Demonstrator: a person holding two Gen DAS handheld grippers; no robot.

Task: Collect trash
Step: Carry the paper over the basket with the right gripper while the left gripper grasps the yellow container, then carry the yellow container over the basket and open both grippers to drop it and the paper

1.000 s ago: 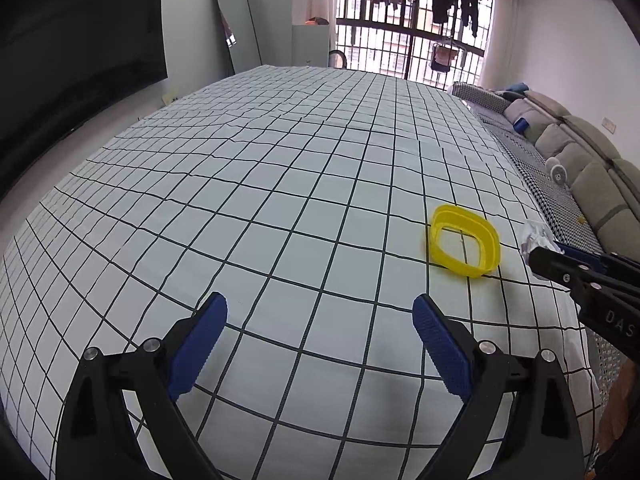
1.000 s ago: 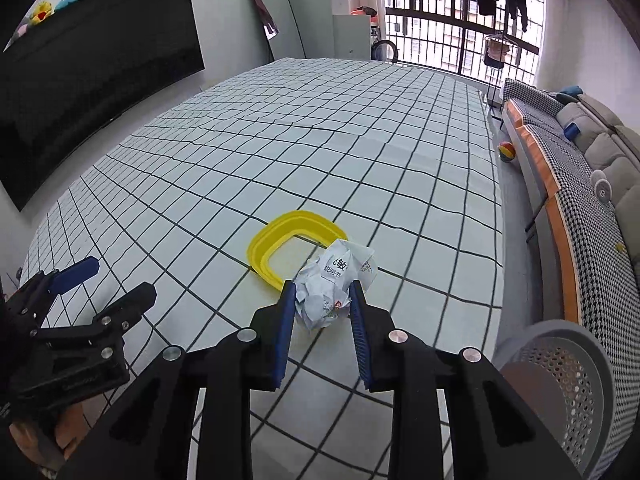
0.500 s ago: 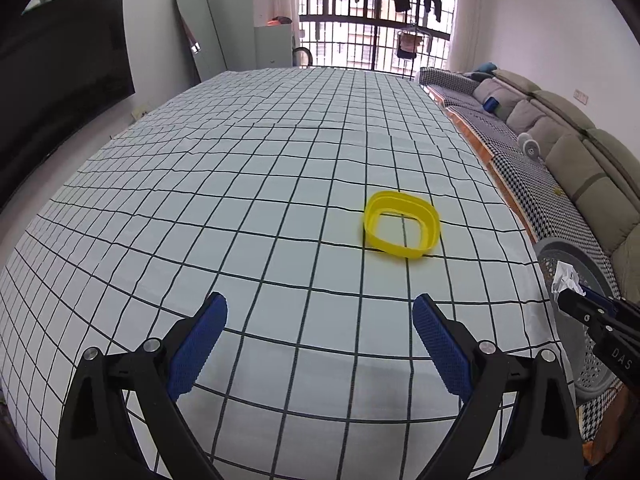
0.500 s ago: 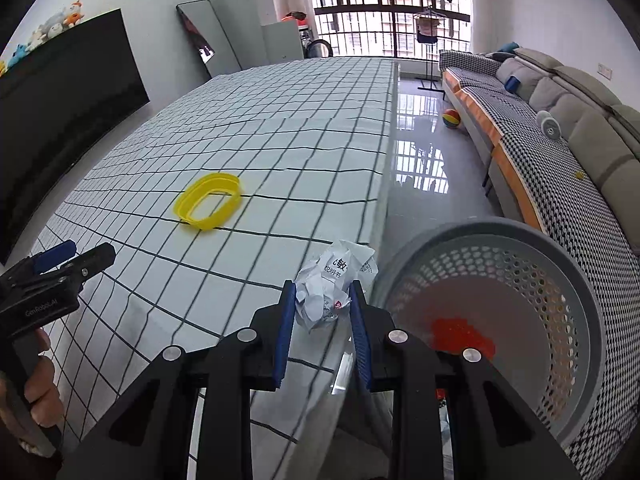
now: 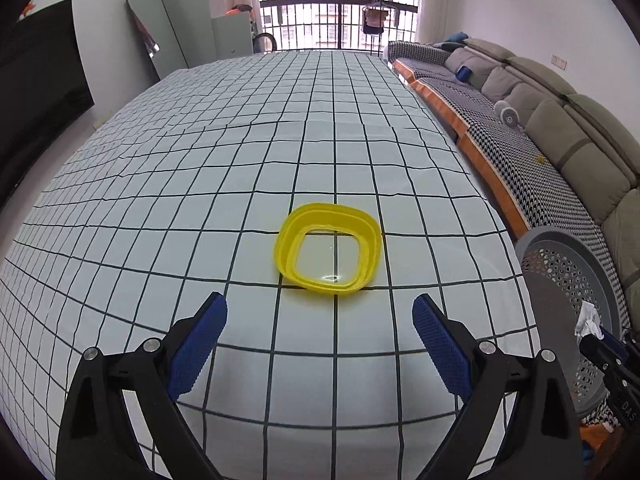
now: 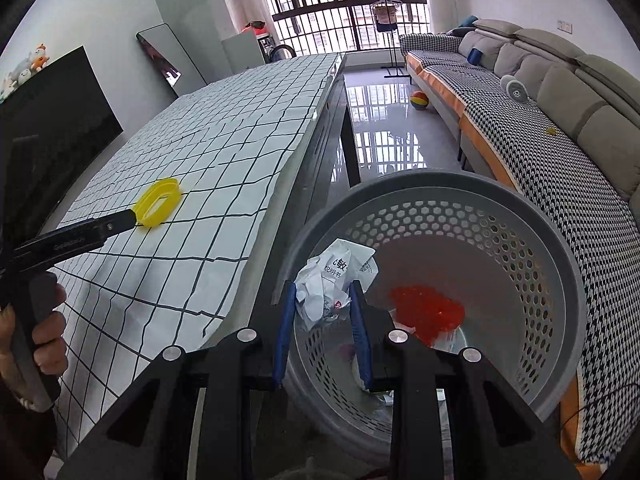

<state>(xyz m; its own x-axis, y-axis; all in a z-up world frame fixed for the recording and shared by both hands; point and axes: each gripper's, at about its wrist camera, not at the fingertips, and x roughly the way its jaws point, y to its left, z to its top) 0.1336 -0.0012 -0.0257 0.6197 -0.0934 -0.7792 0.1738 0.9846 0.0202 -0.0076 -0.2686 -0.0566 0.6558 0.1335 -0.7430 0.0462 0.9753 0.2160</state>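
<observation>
A crumpled white paper ball (image 6: 334, 282) sits between the blue pads of my right gripper (image 6: 323, 300), which is shut on it just above the near rim of a grey perforated bin (image 6: 568, 264). Red scraps (image 6: 426, 312) lie in the bin's bottom. In the left wrist view the same paper ball (image 5: 588, 318) and bin (image 5: 560, 252) show at the right edge. A yellow square ring (image 5: 328, 252) lies on the checked tablecloth, just ahead of my left gripper (image 5: 320, 332), which is open and empty. The ring (image 6: 158, 202) also shows in the right wrist view.
The checked cloth (image 5: 200, 184) covers a long table whose right edge (image 6: 276, 220) borders the bin. A sofa (image 6: 560, 92) lines the right wall, with a ball (image 6: 419, 101) on the shiny floor. A hand (image 6: 44, 320) holds the left gripper's handle.
My right gripper carried the paper ball off the table to the right and now holds it over the bin. My left gripper swung toward the yellow ring, which now lies centred ahead of it.
</observation>
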